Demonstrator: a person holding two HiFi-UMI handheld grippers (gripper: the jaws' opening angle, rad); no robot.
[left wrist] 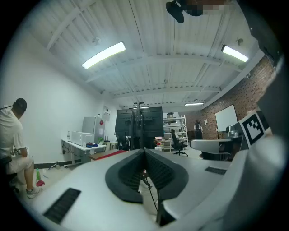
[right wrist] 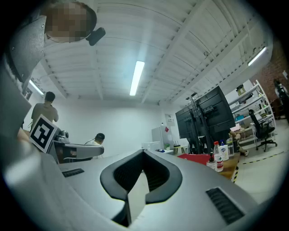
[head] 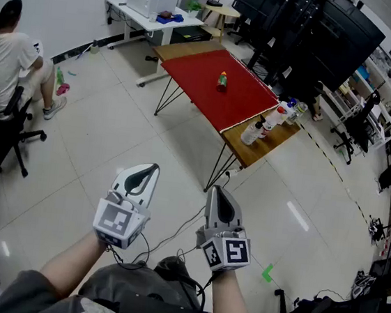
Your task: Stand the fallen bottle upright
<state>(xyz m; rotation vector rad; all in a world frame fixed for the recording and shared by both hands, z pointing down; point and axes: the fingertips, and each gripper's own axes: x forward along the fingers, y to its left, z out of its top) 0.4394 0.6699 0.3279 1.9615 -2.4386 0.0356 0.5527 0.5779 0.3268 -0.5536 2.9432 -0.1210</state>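
Standing well apart from the worktop [head: 188,49], the person holds both grippers low in front of the body, above the pale tiled floor [head: 113,143]. As I judge it, no part of the task has begun. The left gripper [head: 149,169] has its jaws closed tip to tip, with nothing between them. The right gripper [head: 217,193] is the same: jaws pressed together and empty. Both point roughly level, toward the worktop.

The thing to be stood up should be one of the bottles over there. A small bottle [head: 222,80] with an orange top and a green body is alone near the middle of the red cloth [head: 196,89]. From this far I cannot tell whether it lies or stands. A group of bottles [head: 275,118] is at the bare wooden end of the worktop, the end nearer to the person. In the right gripper view these look upright (the pale one with a red cap is the clearest). So my guess is that the small bottle on the cloth is the fallen one, but it is only a guess.

Almost everything is left to do: to walk to the worktop, open one pair of jaws, take the bottle, set it on its base and let go.
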